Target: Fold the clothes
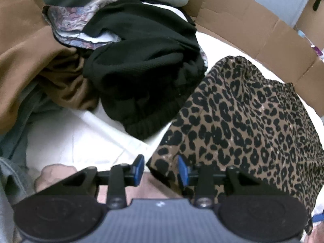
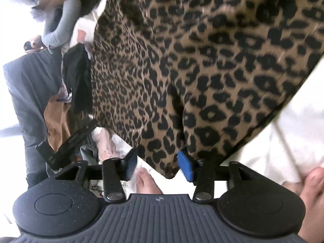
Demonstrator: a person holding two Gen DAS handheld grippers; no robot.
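Observation:
A leopard-print garment [image 1: 253, 121] lies spread on a white sheet [image 1: 81, 137], to the right in the left wrist view. My left gripper [image 1: 161, 169] is open at the garment's near left corner, and the cloth edge reaches in between its blue pads [image 1: 139, 168]. In the right wrist view the leopard-print garment [image 2: 202, 70] fills most of the frame. My right gripper [image 2: 158, 167] is open too, with a corner of the garment hanging between its blue pads [image 2: 185, 166]. Neither pair of jaws presses the cloth.
A heap of clothes sits left of the leopard garment: a black knit piece [image 1: 145, 70], a brown one [image 1: 26, 50] and a patterned cloth [image 1: 70, 24]. A cardboard wall [image 1: 263, 30] curves along the far right. A grey sleeve [image 2: 62, 22] shows at upper left.

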